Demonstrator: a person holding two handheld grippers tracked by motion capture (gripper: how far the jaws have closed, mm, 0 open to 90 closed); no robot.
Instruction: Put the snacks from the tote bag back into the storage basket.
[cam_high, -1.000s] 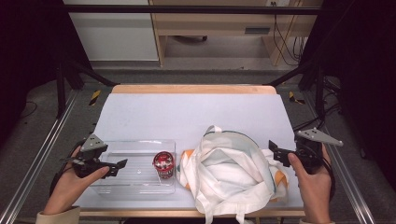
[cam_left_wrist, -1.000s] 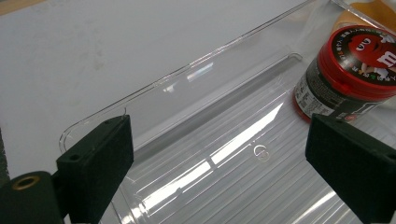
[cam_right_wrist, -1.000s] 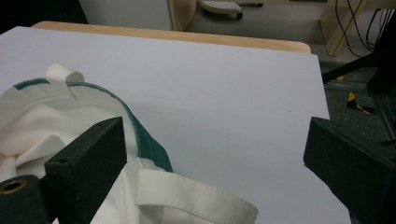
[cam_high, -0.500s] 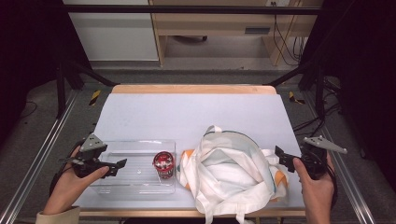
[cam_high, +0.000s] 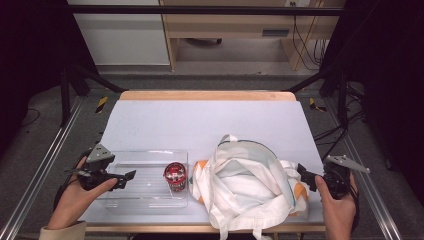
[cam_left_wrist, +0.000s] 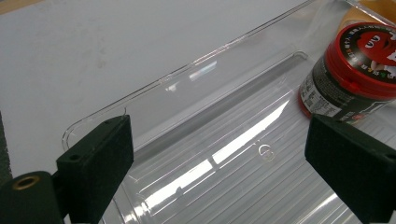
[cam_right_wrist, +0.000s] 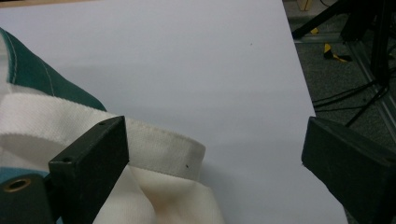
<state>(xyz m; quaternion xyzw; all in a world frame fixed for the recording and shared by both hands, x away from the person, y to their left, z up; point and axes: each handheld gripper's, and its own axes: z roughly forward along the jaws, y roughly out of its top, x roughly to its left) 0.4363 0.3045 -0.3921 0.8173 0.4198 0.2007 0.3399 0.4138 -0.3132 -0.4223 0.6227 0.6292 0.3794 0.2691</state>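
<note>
A pale grey table (cam_high: 200, 120) with a wooden far edge (cam_high: 205, 95) stands on a dark speckled grey floor (cam_high: 45, 120), flanked by metal rails at nine and three o'clock. At twelve o'clock sits a light wooden cabinet (cam_high: 230, 30), with a white panel (cam_high: 120, 35) toward eleven and black cables (cam_high: 305, 35) hanging toward one. Black frame struts (cam_high: 90, 75) slant down at ten and two, against dark surroundings.
</note>
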